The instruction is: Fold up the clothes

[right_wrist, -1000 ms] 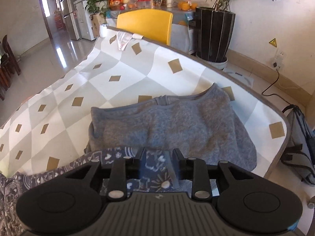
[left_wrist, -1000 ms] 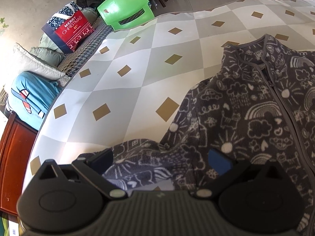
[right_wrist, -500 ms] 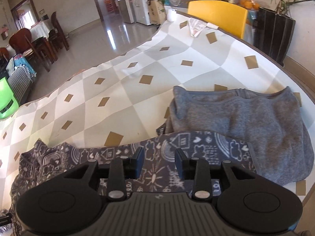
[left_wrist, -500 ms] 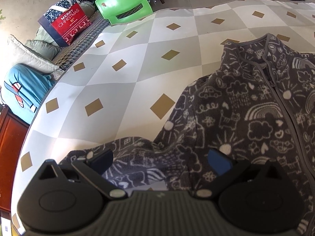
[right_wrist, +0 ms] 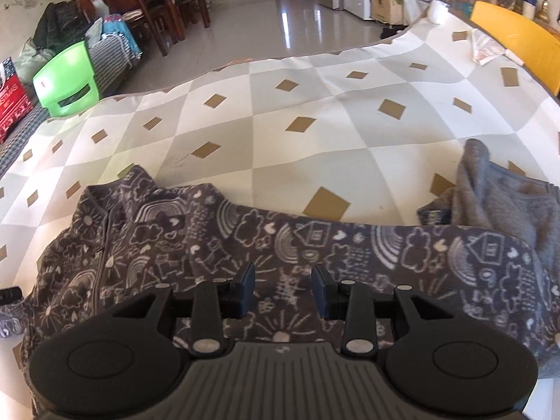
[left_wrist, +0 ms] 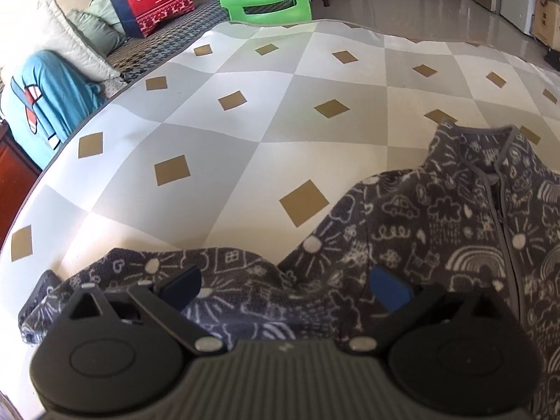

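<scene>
Left sleeve: lies crumpled at the near left of the desk, just ahead of the left gripper. If only its top layer were pinched, the sleeve could be dragged into a bunch rather than folded flat.

Left gripper: jaws are held wide apart above the sleeve, with nothing between the pads. A slanted descent could push the fleece aside before it is caught.

Jacket: is spread face up on the near half of the desk, zip closed, collar toward the far side. The soft fleece is judged likely to slide on the smooth cloth, so a one-sided pull could skew the whole body.

Right gripper: jaws have just been opening and stand a little apart over the right sleeve; no fabric is seen pinched between them.

Right sleeve: is stretched out toward the right, its end resting on the grey top. If lifted carelessly, it could catch that garment and drag it.

Grey top: sits at the near right edge of the desk; a snag could pull it over the edge.
</scene>
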A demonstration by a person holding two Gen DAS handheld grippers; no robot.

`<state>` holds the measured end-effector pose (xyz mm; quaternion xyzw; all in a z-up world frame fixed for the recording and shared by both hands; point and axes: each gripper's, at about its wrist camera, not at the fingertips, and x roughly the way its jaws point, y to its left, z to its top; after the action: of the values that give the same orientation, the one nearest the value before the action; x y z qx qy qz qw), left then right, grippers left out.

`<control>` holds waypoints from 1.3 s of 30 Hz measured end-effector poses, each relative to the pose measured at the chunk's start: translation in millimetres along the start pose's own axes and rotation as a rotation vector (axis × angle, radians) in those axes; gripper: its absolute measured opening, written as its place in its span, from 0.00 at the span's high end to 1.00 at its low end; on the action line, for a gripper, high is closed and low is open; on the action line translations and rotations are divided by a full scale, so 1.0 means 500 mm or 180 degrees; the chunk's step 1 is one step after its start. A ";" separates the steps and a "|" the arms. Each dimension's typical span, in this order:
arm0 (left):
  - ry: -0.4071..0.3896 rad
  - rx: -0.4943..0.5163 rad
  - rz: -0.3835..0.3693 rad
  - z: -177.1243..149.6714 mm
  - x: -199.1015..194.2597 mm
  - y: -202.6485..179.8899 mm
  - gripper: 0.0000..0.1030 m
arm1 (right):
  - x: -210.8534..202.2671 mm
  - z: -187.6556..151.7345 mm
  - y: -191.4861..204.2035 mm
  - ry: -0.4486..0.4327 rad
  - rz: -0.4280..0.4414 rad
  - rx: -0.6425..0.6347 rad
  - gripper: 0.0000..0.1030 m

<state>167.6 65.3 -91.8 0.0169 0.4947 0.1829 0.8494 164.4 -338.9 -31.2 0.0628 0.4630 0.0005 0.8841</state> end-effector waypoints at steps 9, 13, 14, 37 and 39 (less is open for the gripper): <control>0.0215 -0.0012 0.0021 0.000 0.052 -0.002 0.00 | 0.093 0.007 0.088 0.0172 0.0358 -0.0332 0.66; 0.0288 -0.0073 -0.0062 0.004 0.067 -0.014 0.00 | 0.129 0.015 0.112 0.0223 0.0497 -0.0325 0.66; 0.0305 -0.0073 -0.0092 0.005 0.070 -0.021 0.00 | 0.138 0.016 0.118 0.0231 0.0510 -0.0335 0.66; 0.0353 0.0056 -0.0624 0.025 0.097 -0.138 0.00 | 0.239 0.013 0.182 0.0244 0.0358 -0.0461 0.73; 0.0351 0.0037 -0.0650 0.028 0.093 -0.142 0.00 | 0.239 0.020 0.157 0.0230 0.0290 -0.0305 0.77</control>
<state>220.9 16.5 -138.6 -0.0388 0.5409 0.0931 0.8350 245.2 -255.3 -114.8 0.0413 0.4907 0.0652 0.8679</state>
